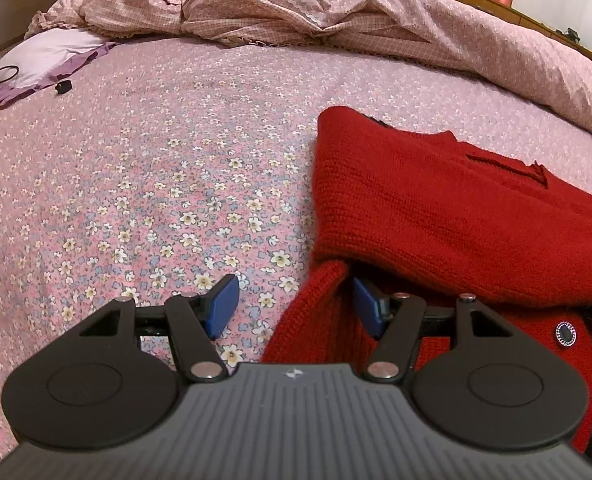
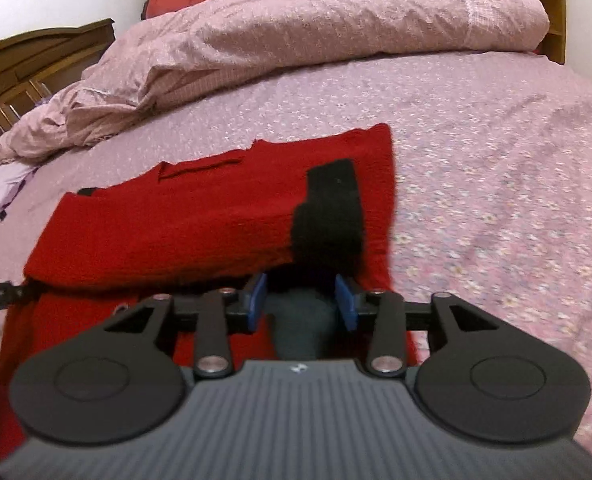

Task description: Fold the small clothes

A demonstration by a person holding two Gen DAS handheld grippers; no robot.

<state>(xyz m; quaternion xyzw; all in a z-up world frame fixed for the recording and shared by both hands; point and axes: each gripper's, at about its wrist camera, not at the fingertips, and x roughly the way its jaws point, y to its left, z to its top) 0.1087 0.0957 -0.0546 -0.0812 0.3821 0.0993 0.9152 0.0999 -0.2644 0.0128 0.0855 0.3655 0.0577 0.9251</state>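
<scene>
A small red knitted sweater (image 1: 436, 208) with black patches lies partly folded on the floral bedsheet (image 1: 156, 184). My left gripper (image 1: 296, 304) is open at the sweater's left edge; a red fold lies between the blue pads, and the right pad (image 1: 366, 308) sits under the folded flap. In the right wrist view the sweater (image 2: 184, 216) has a folded sleeve with a black cuff (image 2: 330, 216). My right gripper (image 2: 302, 300) is open, its blue pads on either side of the cuff's near end. A silver button (image 1: 566, 334) shows.
A rumpled pink duvet (image 1: 296, 12) is heaped along the far side of the bed, also in the right wrist view (image 2: 296, 36). A purple pillow (image 1: 52, 56) and a small black object (image 1: 63, 87) lie far left. A wooden headboard (image 2: 36, 56) stands behind.
</scene>
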